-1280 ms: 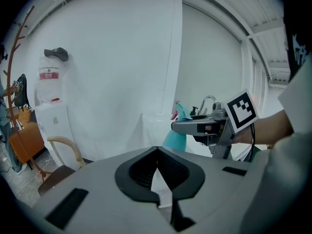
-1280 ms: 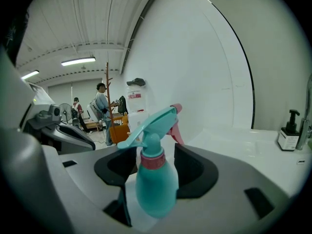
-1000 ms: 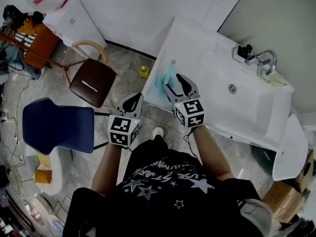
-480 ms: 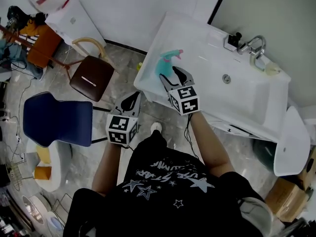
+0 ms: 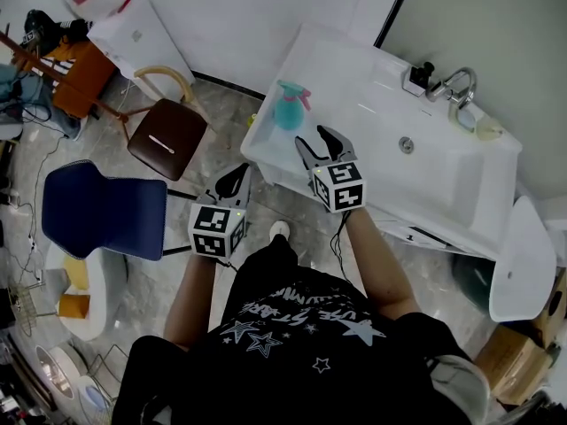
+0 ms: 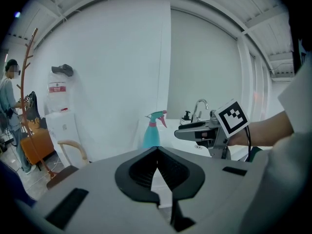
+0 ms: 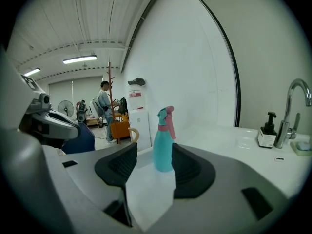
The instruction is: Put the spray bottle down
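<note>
White counter (image 5: 372,87) holds the upright spray bottle (image 5: 287,109) at upper centre; draw your right gripper (image 5: 312,136), its empty jaws closing, straight back; your left gripper (image 5: 241,173) is clenched, empty.

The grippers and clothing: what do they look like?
The left gripper and right gripper are grey, with black ribbed pads and a marker cube. A black cable hangs under the right one, whose empty jaws are closing. The black short-sleeved shirt has white stars.

Bottle (image 6: 151,133) base (partly) behind left tool (image 6: 157,151)
</note>
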A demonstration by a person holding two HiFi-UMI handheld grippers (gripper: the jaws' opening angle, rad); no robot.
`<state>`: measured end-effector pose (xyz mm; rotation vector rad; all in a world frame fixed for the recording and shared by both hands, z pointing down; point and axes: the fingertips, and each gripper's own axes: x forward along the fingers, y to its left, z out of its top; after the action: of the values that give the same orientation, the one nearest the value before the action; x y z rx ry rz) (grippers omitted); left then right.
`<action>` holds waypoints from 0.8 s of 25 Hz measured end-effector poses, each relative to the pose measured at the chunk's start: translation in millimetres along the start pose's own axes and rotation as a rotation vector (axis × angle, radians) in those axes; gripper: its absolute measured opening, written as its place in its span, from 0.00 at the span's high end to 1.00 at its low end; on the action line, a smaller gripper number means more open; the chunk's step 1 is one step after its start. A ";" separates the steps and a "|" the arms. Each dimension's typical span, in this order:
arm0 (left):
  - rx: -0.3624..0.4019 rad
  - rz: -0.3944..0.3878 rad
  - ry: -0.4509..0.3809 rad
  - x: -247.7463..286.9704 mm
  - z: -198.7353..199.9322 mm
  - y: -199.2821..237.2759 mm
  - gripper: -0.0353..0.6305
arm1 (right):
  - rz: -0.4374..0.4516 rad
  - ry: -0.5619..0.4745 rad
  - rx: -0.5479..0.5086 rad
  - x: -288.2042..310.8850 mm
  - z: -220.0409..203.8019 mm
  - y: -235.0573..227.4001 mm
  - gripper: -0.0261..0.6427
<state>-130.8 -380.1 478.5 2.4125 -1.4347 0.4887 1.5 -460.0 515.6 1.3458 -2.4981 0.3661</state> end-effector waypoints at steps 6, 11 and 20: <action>0.014 -0.013 -0.018 -7.5 4.6 -23.1 0.92 | -0.018 -0.044 0.005 -32.1 8.0 -3.6 0.64; 0.038 -0.024 -0.027 -23.8 -4.4 -52.9 0.92 | -0.041 -0.096 0.017 -76.6 10.9 -3.8 0.74; 0.041 -0.031 -0.052 -80.3 -29.8 -121.7 0.92 | -0.062 -0.168 0.028 -179.5 -0.5 13.8 0.94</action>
<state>-63.2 -248.6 461.7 2.4933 -1.4193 0.4556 84.6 -314.3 450.3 1.5197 -2.5865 0.2866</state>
